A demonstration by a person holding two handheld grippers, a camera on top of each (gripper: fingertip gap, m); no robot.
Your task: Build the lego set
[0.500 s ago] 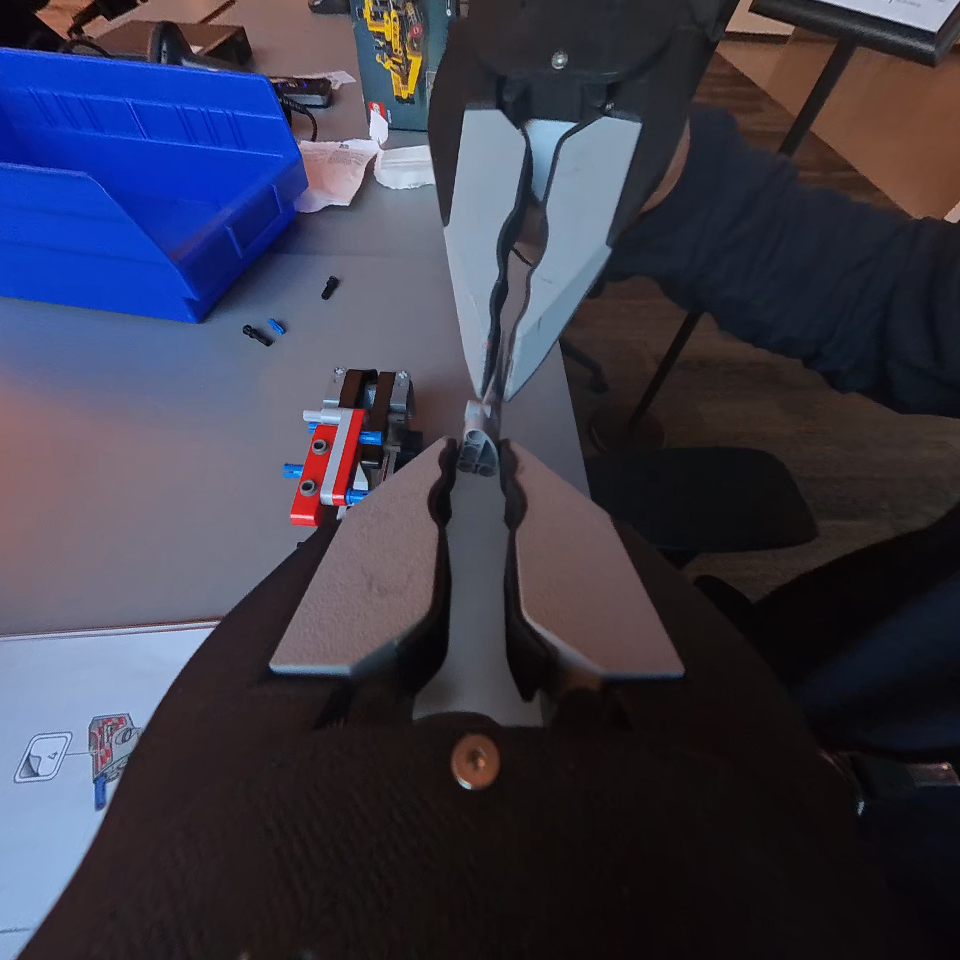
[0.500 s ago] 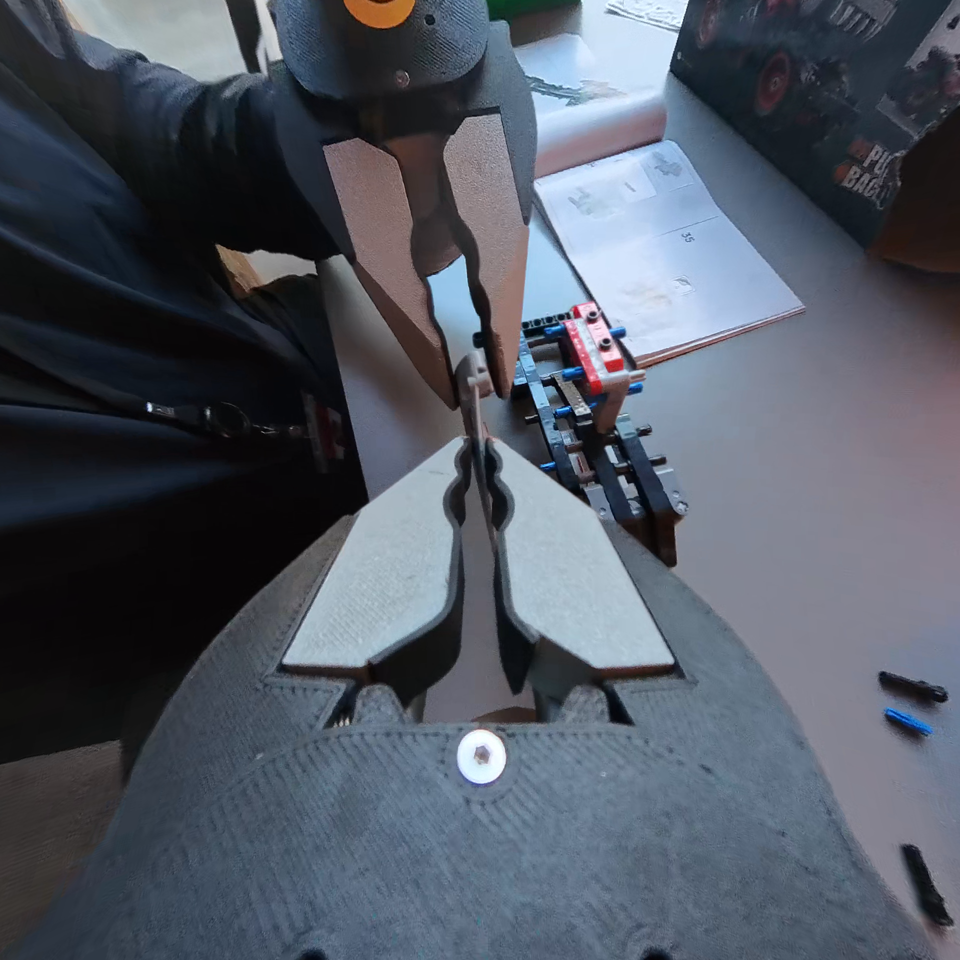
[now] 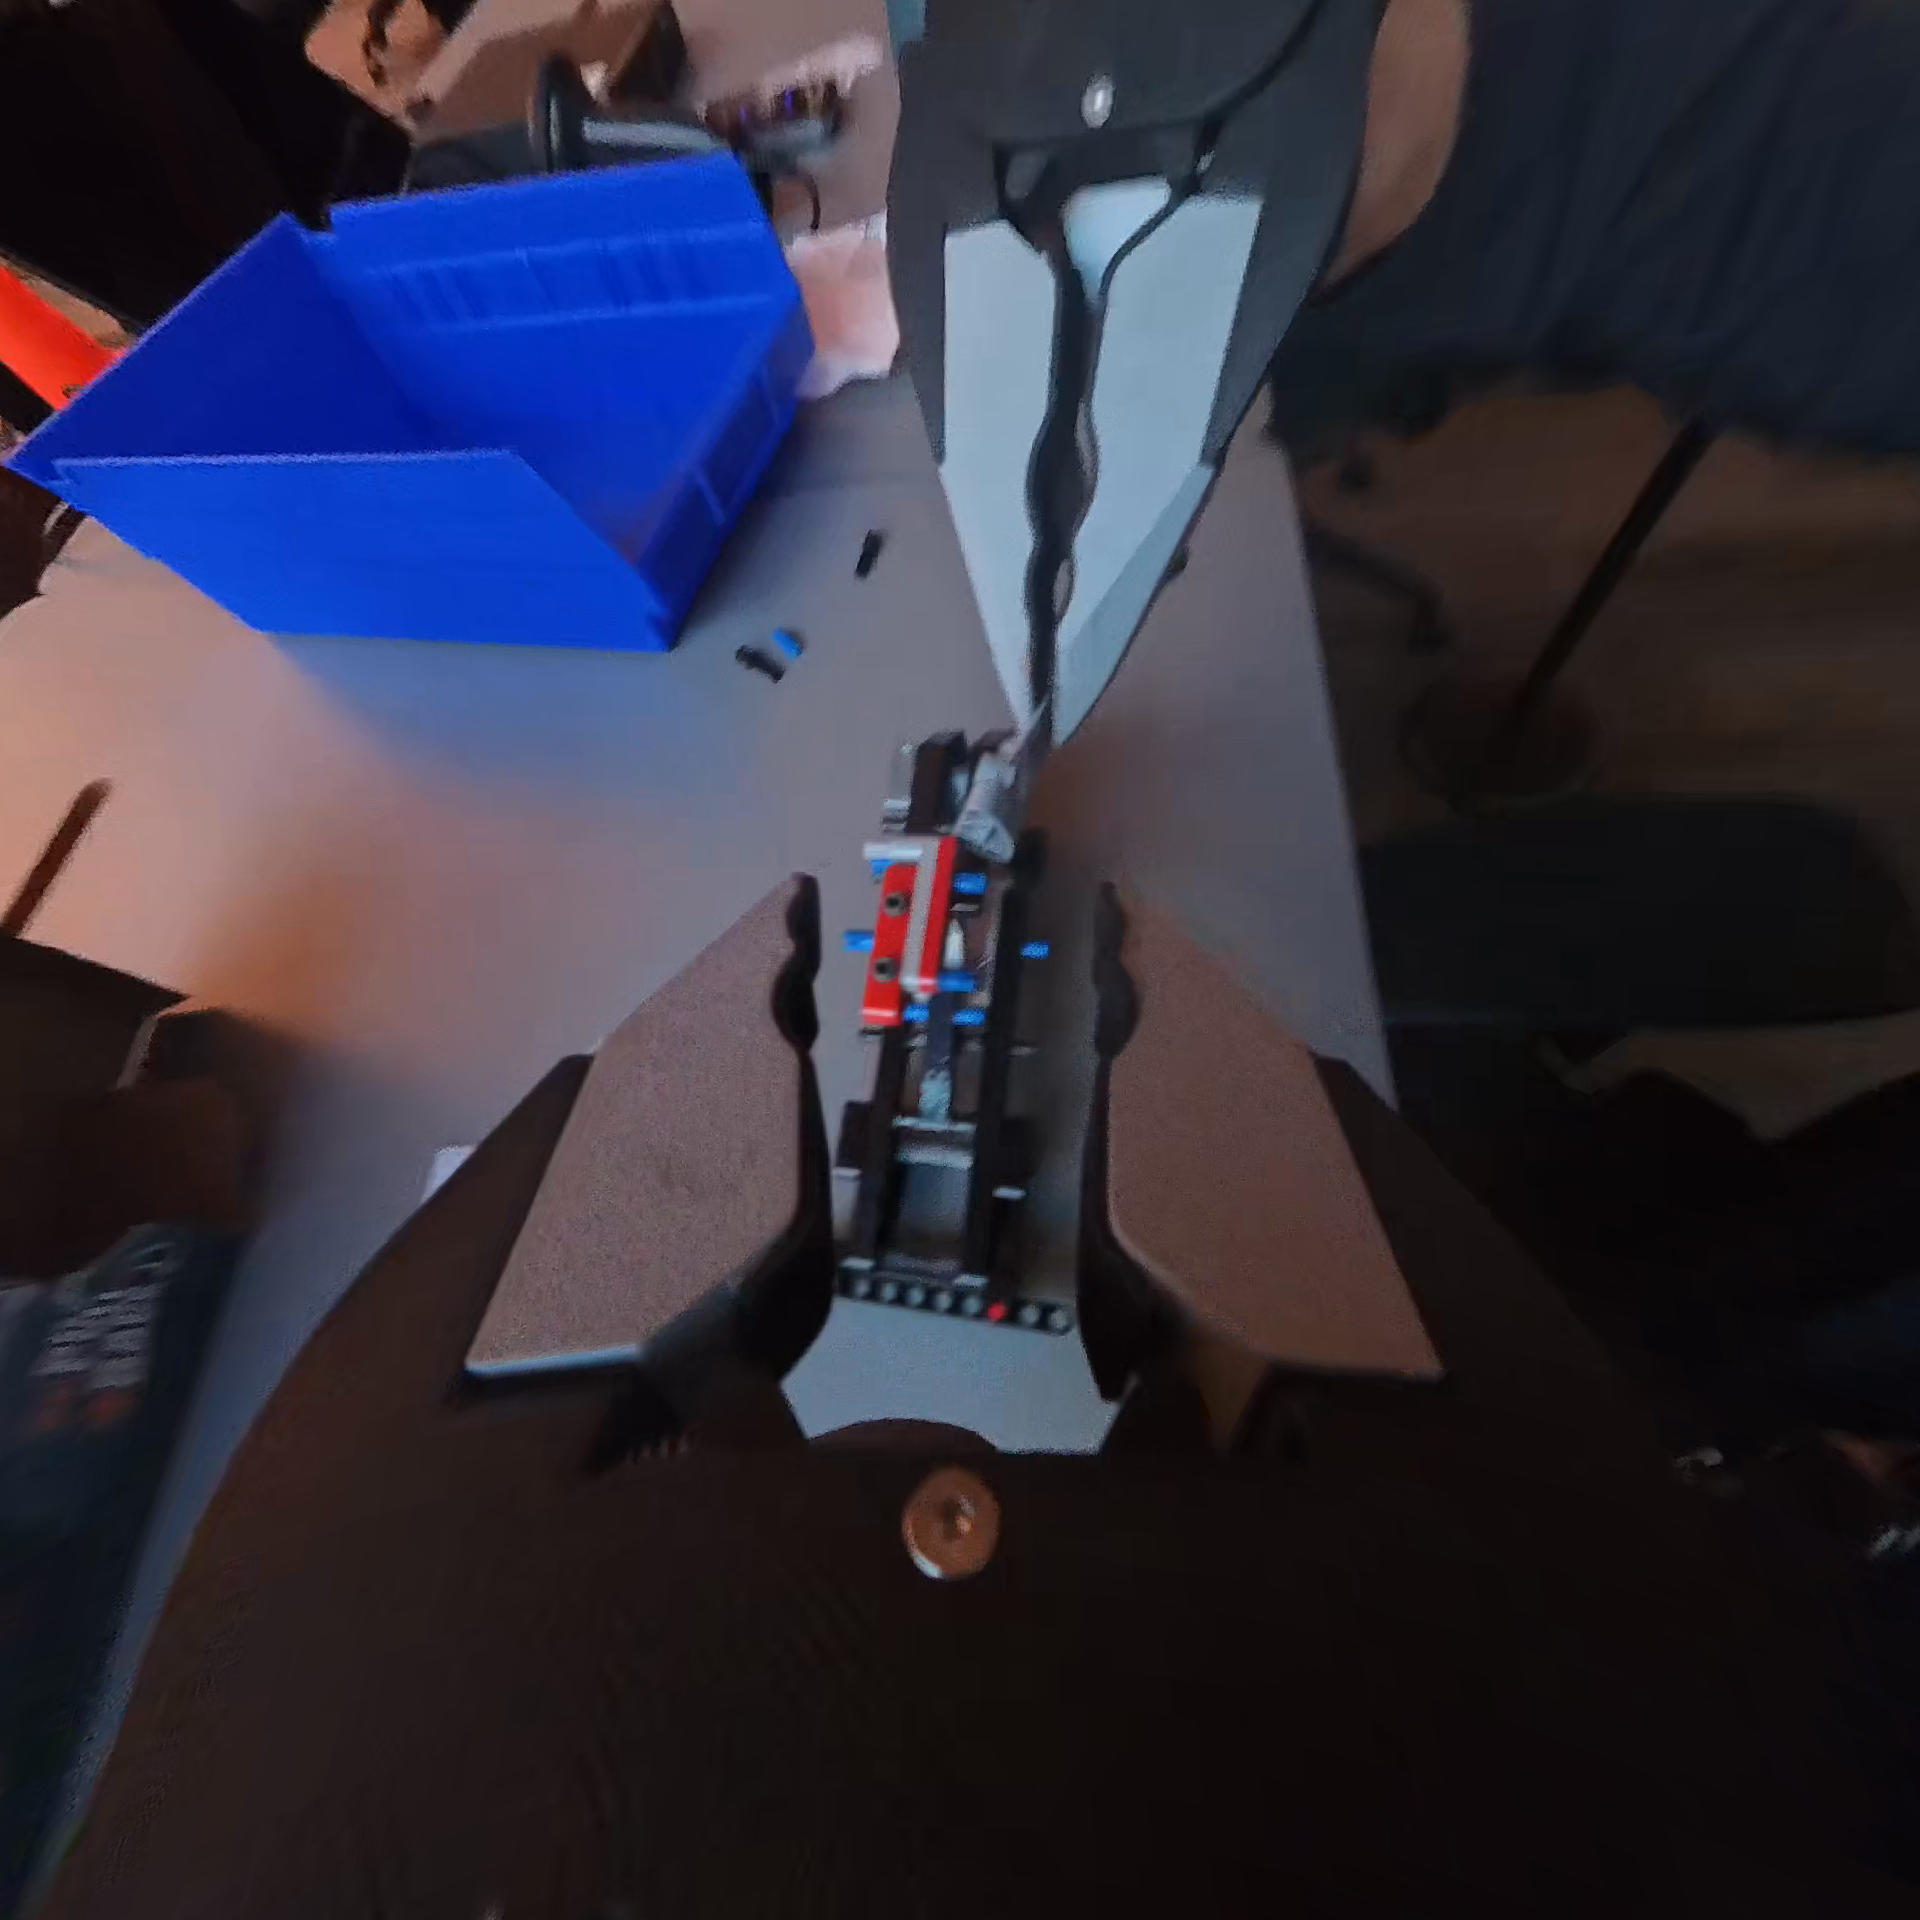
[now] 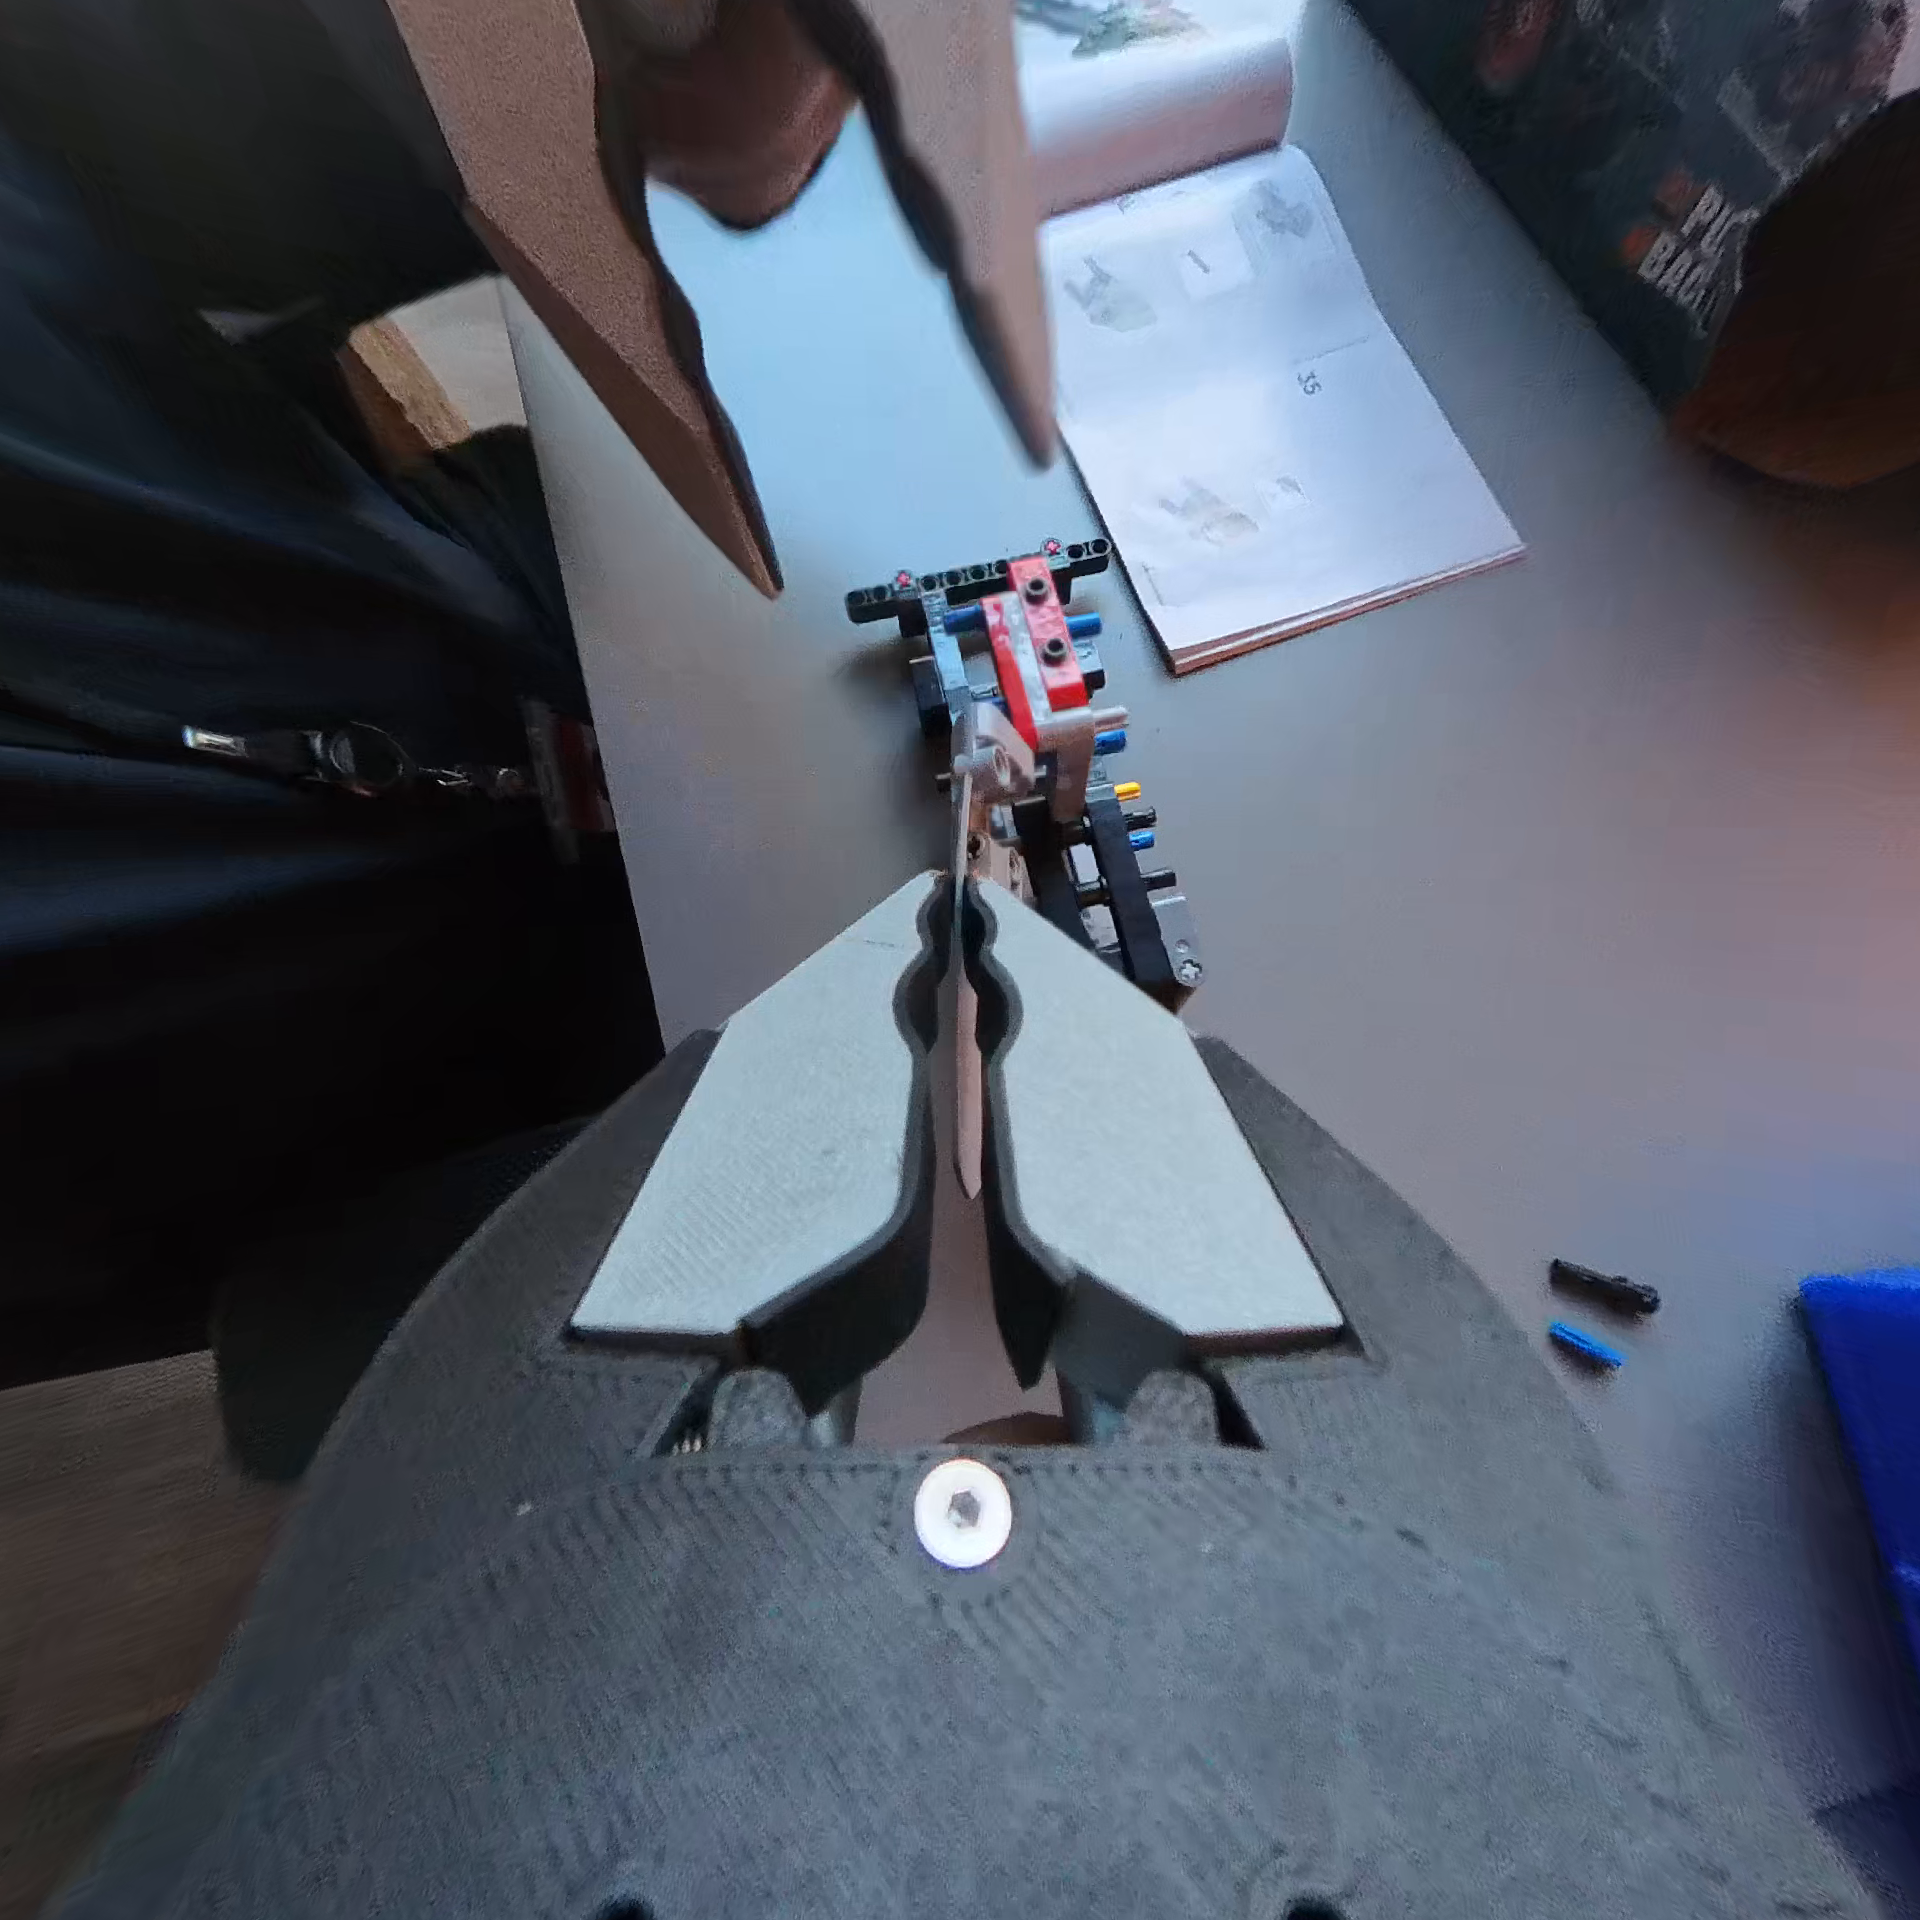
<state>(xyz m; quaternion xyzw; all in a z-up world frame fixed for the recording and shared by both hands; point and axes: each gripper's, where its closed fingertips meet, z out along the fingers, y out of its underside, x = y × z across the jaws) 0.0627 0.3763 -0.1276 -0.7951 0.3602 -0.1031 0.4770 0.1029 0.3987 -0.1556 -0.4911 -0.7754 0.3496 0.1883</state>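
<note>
the left tool (image 3: 951,914) is wide apart, nothing between its two fingers, and it hangs over the lego chassis (image 3: 940,1060) that lies on the grey counter (image 3: 436,894). in the left wrist view the picture is blurred, but the chassis shows between the fingers: a long black frame with a red beam (image 3: 904,940) on its left side, small blue pins (image 3: 971,883) and a black beam with holes (image 3: 951,1314) across the near end.

the right tool (image 4: 961,883) is narrow and pinched on a thin light grey lego piece (image 4: 966,821). the piece runs forward from the fingertips, and its far end seems to touch the grey part in the middle of the chassis (image 4: 1039,727); i cannot tell if it is already joined. in the left wrist view the same right tool (image 3: 1039,717) comes down from above, its tips at the far end of the frame.

an open instruction booklet (image 4: 1278,416) lies on the counter just beyond the chassis, and a dark cardboard box (image 4: 1662,177) stands behind it. a blue plastic bin (image 3: 447,457) stands well apart from the chassis. between the bin and the chassis lie some loose pins, a black pin (image 4: 1605,1288) and a blue pin (image 4: 1584,1345) side by side. a person in a dark sleeve (image 4: 208,623) is at the counter's edge.
</note>
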